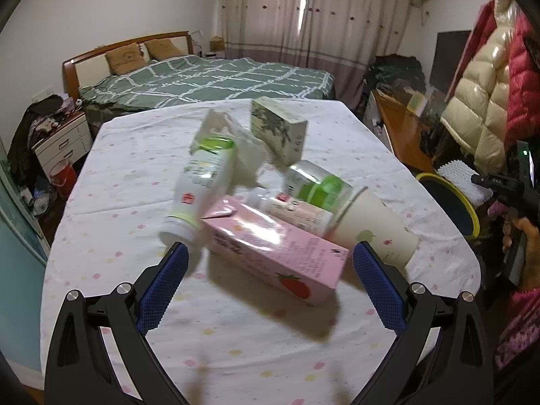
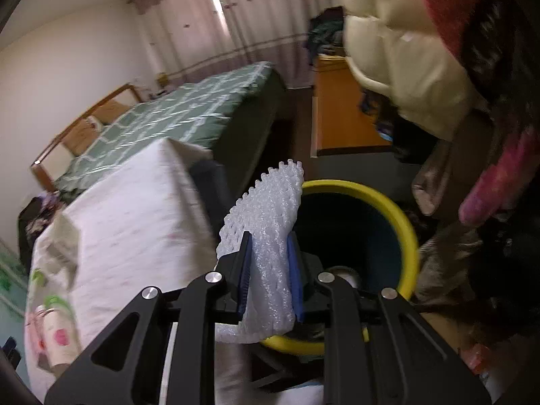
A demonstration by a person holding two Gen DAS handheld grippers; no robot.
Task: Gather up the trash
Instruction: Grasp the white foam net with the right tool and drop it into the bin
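Note:
My left gripper (image 1: pixel 270 253) hangs open over the table, its blue pads either side of a pink strawberry carton (image 1: pixel 273 253) without touching it. Behind the carton lie two green-and-white bottles (image 1: pixel 206 175), a small pink-labelled bottle (image 1: pixel 297 212), a paper cup (image 1: pixel 374 233), a green-printed box (image 1: pixel 278 128) and crumpled white paper (image 1: pixel 246 148). My right gripper (image 2: pixel 270 239) is shut on a white foam net sleeve (image 2: pixel 266 216), held beside the table's edge over the yellow-rimmed bin (image 2: pixel 398 216). In the left wrist view the foam net sleeve (image 1: pixel 464 177) and bin (image 1: pixel 472 216) show at the right.
The table's white dotted cloth (image 1: pixel 135 209) drops off close to the bin. A person's hand (image 1: pixel 526 236) holds the right gripper at the far right. Puffy jackets (image 2: pixel 405 60) hang above the bin. A green bed (image 1: pixel 209 81) and a wooden desk (image 2: pixel 337 111) stand behind.

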